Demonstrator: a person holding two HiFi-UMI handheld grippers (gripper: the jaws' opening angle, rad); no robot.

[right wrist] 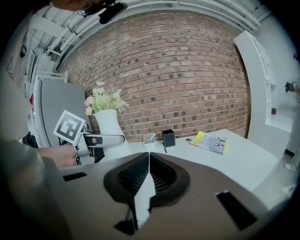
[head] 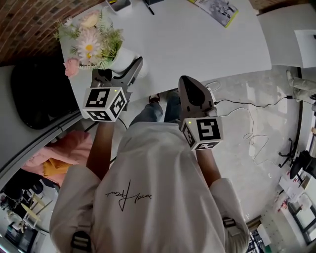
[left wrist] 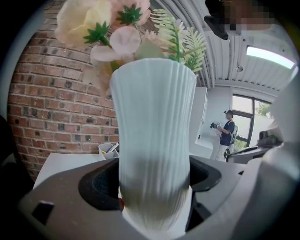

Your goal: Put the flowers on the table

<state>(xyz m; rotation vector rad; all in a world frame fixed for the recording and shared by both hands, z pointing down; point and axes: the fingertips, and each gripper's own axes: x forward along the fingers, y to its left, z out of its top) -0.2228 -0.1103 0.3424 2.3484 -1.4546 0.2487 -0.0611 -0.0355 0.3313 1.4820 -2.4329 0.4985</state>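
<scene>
A white ribbed vase [head: 123,58] of pink and cream flowers [head: 88,43] is over the left front corner of the white table [head: 197,44]. My left gripper [head: 132,69] is shut on the vase's lower body. In the left gripper view the vase [left wrist: 152,140] fills the gap between both jaws, with the flowers [left wrist: 117,33] above. Whether its base touches the table is hidden. My right gripper [head: 187,84] hangs at the table's front edge, shut and empty [right wrist: 147,171]. From there the vase [right wrist: 108,126] and the left gripper [right wrist: 93,139] show at the left.
A yellow magazine [head: 217,10] lies at the table's far side, near a pen cup [right wrist: 149,137] and a black holder [right wrist: 168,138] by the brick wall. A black seat [head: 39,99] stands left of the table. Cables [head: 247,128] trail on the floor. A person [left wrist: 227,133] stands far off.
</scene>
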